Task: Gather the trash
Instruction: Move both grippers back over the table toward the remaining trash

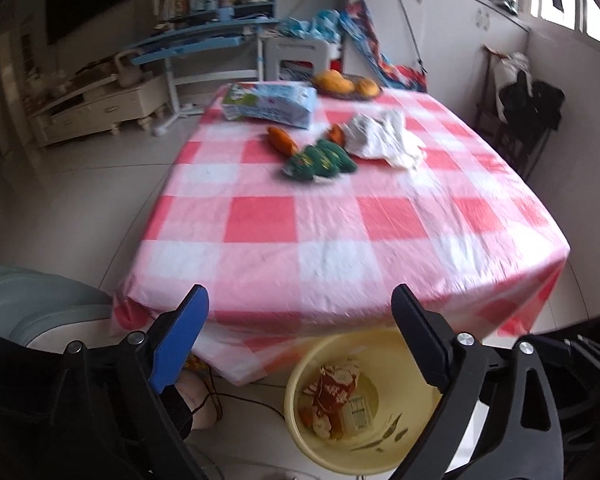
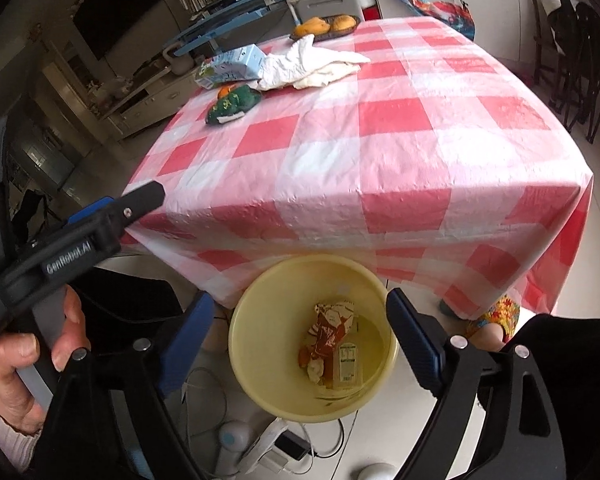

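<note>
A yellow bin [image 1: 300,436] [image 2: 252,380] stands on the floor at the table's near edge, holding a red wrapper [image 1: 334,386] [image 2: 328,332] and other scraps. My left gripper [image 1: 300,312] is open and empty, above the near edge of the table. My right gripper [image 2: 300,312] is open and empty above the bin. On the table lie a green wrapper [image 1: 320,160] [image 2: 232,104], orange peel [image 1: 282,140], a crumpled white cloth [image 1: 384,136] [image 2: 312,64] and a blue-white package [image 1: 270,104] [image 2: 228,64]. The left gripper also shows at the left of the right wrist view [image 2: 112,208].
The table has a red-and-white checked cloth [image 1: 340,232] [image 2: 380,140]. A bowl of orange fruit [image 1: 346,84] [image 2: 326,26] sits at the far edge. Cables and chargers [image 2: 276,448] lie on the floor by the bin. A chair with dark clothes [image 1: 528,108] stands at right.
</note>
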A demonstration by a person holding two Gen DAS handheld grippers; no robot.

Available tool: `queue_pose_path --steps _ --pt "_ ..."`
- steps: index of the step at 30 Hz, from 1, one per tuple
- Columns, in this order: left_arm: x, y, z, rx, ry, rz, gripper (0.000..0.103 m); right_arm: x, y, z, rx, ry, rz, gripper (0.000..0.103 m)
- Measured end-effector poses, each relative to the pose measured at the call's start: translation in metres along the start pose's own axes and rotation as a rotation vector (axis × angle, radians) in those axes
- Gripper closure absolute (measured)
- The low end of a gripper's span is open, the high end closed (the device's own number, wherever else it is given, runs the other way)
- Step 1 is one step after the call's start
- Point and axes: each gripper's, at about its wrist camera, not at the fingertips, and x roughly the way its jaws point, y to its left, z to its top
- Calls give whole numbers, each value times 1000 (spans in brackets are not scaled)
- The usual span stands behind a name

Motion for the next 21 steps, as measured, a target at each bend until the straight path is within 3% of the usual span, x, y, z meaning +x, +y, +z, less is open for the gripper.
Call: queue_pose_path --steps 14,21 --pt "5 13 2 -75 -6 22 9 3 -1 2 16 -25 -10 14" --pt "-2 14 7 -103 -28 17 9 -5 9 3 -46 -90 -45 14"
